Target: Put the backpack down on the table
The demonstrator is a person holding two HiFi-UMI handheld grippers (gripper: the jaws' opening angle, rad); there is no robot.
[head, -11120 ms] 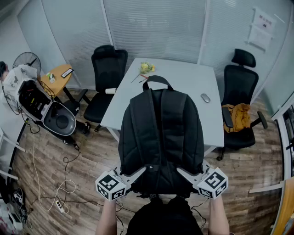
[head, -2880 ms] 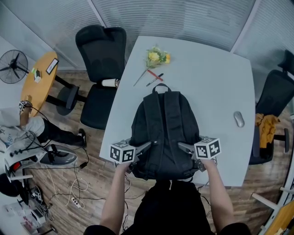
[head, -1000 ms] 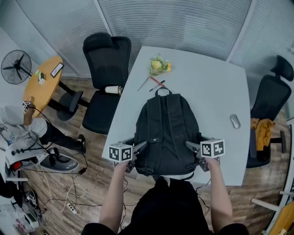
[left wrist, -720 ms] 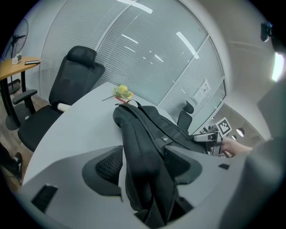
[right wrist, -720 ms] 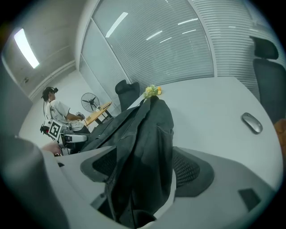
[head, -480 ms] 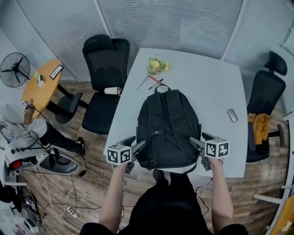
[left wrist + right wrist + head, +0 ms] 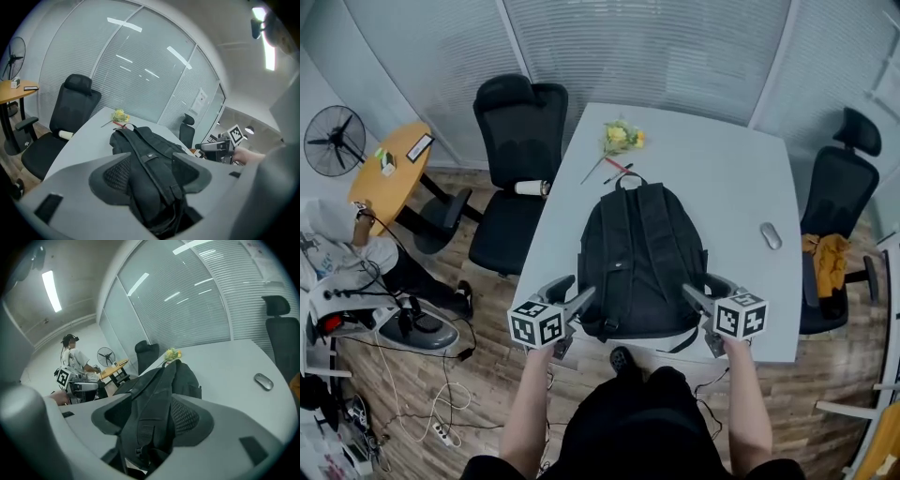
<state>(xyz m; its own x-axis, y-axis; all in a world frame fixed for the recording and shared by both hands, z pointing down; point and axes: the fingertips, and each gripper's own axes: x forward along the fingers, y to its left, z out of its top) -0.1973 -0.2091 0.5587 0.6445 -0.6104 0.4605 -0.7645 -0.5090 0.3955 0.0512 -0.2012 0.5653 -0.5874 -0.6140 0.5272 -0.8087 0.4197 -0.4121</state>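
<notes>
left gripper (image 7: 569,293): jaws apart, nothing pinched. Sits just off the bag's near-left corner; the bag only shows through the gap.
right gripper (image 7: 701,287): jaws apart too, and have just been closing somewhat. Pads press on nothing; the bag shows beyond the gap, not clamped. Sits at the bag's near-right corner.
backpack (image 7: 642,262): flat on the table (image 7: 727,178), strap side up. Bottom end at the near edge, carry loop pointing to the far edge, closer to the left edge than the right. Reads as put down, so the task looks done.
weight: moderate is my guess. It lies slumped and fairly flat, so probably not stuffed. A two-gripper lift is sensible anyway.
stiffness: soft fabric, so it should sag and fold between grip points. No rigid frame visible.
surface: woven cloth with mesh padding, unlikely to slip. The shell doesn't look fragile; contents unknown.
hold points: side seams at the bottom corners, where both grippers are now, or the shoulder straps (image 7: 621,234). The carry loop (image 7: 628,180) at the far end suits a single-point hang.
snag risk: loose strap tail (image 7: 680,343) at the near edge could catch a jaw.
neighbours: mouse (image 7: 770,235) toward the right edge, well apart. Pens (image 7: 617,170) near the loop, yellow flowers (image 7: 622,137) beyond them at the far-left corner.
bag label: small tab (image 7: 619,266) on the left strap, too small to read.
other writing: none legible. Each gripper's cube (image 7: 536,325) carries square markers only. White sheet (image 7: 200,99) hung up past the far edge is unreadable.
</notes>
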